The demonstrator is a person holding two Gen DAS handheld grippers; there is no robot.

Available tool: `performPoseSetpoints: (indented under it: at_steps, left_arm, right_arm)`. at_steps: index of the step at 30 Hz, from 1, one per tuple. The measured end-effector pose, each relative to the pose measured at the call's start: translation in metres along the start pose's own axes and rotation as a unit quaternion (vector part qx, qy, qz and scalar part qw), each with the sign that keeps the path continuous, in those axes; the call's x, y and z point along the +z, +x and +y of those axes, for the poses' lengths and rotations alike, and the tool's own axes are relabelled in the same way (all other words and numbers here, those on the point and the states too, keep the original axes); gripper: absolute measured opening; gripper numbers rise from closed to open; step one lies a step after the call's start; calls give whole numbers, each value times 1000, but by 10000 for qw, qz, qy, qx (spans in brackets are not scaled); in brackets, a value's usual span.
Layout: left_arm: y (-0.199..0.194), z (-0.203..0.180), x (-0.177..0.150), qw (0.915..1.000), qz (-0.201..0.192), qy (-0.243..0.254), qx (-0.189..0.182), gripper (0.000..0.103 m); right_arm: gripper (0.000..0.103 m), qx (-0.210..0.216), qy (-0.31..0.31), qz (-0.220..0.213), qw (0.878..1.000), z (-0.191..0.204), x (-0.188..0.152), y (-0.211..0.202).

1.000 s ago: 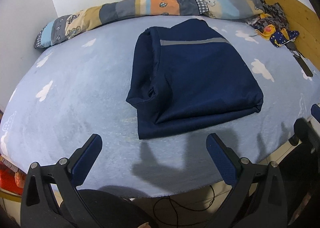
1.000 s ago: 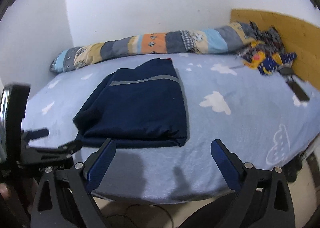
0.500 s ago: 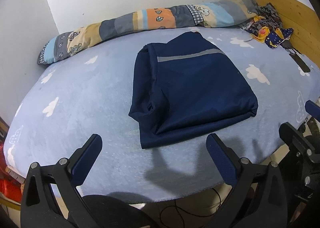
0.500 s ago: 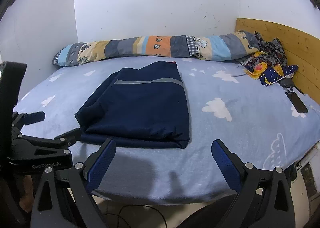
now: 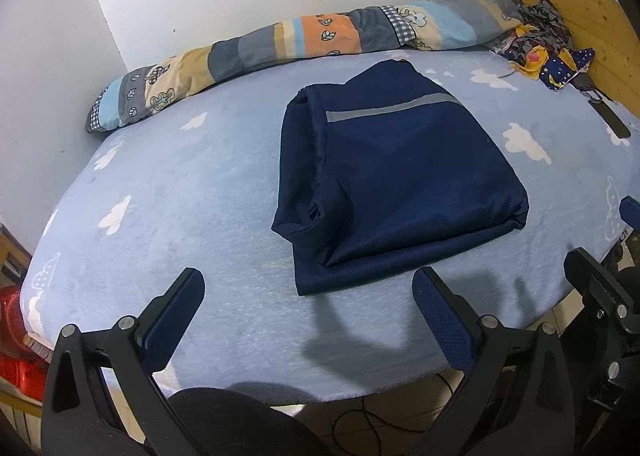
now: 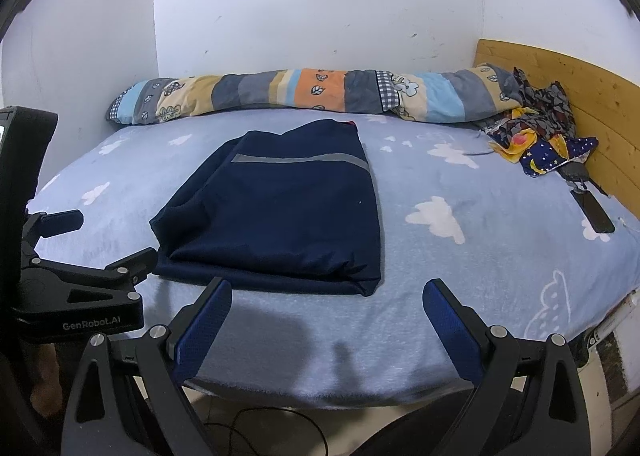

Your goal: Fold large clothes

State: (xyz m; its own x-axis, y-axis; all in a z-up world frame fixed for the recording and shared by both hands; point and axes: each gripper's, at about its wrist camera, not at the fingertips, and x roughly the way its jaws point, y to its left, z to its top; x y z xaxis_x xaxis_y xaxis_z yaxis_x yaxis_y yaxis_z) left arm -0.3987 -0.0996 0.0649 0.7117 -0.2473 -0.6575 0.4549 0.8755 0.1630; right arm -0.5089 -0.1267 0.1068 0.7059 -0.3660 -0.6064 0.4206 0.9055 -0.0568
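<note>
Where both grippers' fingers (image 5: 442,320) gape empty, folded navy garment (image 5: 392,180), patchwork quilt roll (image 6: 304,96) beyond

Bed w/ light-blue cloud-print sheet (image 6: 460,256) filling most of view. Patchwork bolster (image 6: 304,96) lying along white wall (image 6: 320,8) at far edge. Wooden headboard (image 6: 560,76) standing at right; crumpled multicolour cloth (image 6: 536,144) sitting beside it, black phone (image 6: 592,212) lying nearer. Cable (image 5: 384,420) trailing on floor.
</note>
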Motion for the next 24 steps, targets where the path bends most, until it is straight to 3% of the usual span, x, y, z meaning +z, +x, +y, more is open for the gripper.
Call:
performPoseSetpoints:
  at_steps: [24]
  left_arm:
    - [1, 1, 0, 9999, 76, 41, 129, 103]
  right_arm:
    - [98, -37, -33, 39, 10000, 0, -1, 0]
